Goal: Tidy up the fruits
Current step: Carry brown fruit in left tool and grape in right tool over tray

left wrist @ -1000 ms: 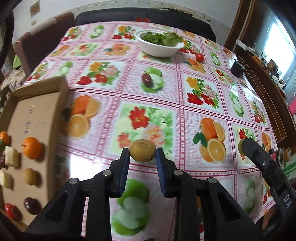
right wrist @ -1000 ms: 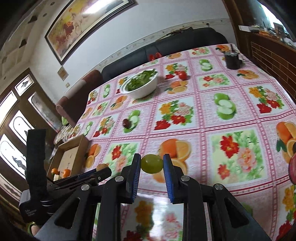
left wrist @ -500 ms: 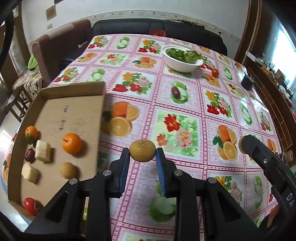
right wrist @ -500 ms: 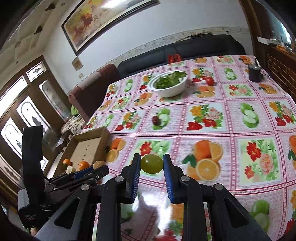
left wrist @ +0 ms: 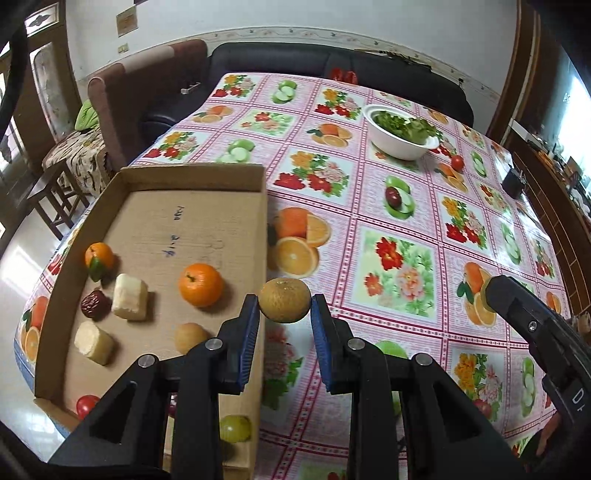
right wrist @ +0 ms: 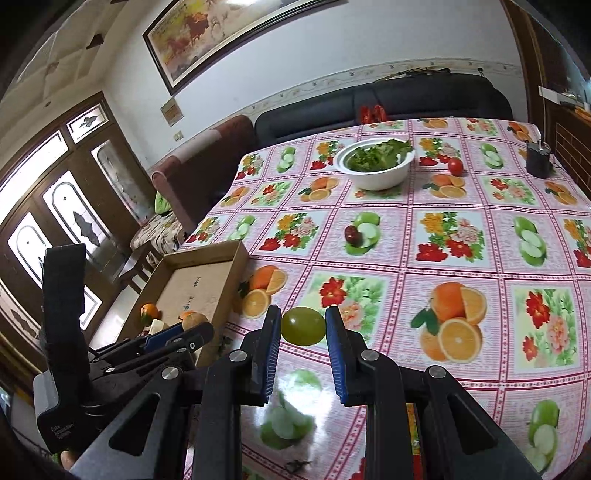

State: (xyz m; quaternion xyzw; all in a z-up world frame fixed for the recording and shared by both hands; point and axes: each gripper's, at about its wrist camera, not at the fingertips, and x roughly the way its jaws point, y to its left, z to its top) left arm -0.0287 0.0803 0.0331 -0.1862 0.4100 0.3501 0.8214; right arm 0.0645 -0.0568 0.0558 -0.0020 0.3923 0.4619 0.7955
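Carry step in hand: left tool [left wrist: 284,308] clenched on the brown fruit [left wrist: 284,300] at the box [left wrist: 192,236] right wall, right tool [right wrist: 303,326] clenched on the green grape [right wrist: 303,325] above the surface [right wrist: 461,229]; next, move each leftward over the box floor and release

White walls, framed painting [right wrist: 236,33], dark sofa [right wrist: 406,99], wooden doors [right wrist: 55,192].

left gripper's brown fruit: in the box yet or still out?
Out. The brown fruit is clamped in the left gripper, above the cardboard box wall's edge.

bright daylight, glossy glare, fisheye warp
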